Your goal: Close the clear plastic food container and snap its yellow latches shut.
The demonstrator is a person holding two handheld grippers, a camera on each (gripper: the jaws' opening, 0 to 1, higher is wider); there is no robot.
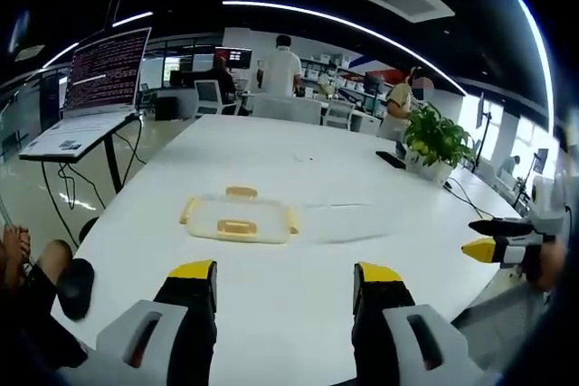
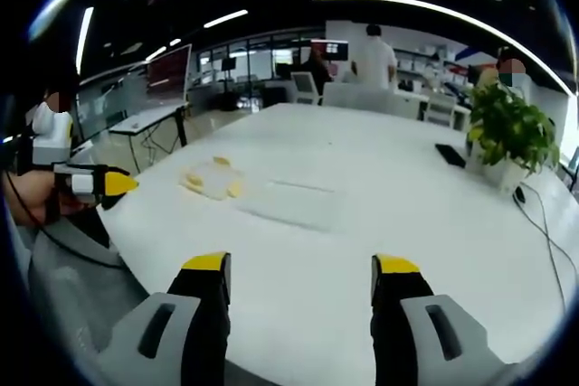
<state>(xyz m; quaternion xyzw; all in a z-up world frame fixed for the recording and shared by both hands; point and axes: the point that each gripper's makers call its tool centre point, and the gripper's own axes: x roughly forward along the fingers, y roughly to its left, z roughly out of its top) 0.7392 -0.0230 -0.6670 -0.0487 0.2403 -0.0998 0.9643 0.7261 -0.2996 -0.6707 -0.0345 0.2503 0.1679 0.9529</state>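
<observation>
Both grippers, left and right, hover wide open and empty. The lid with yellow latches lies mid-bench; the clear container beside it is nearly invisible, so misjudging its edges risks a misaligned lid.

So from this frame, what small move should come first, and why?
Probably bring both grippers in toward the white table. The yellow-latched lid lies flat on it, and beside it sits what looks like the clear container base, faint in both views. The left gripper and right gripper are open, empty and short of both pieces, so nothing can be lifted yet.
</observation>
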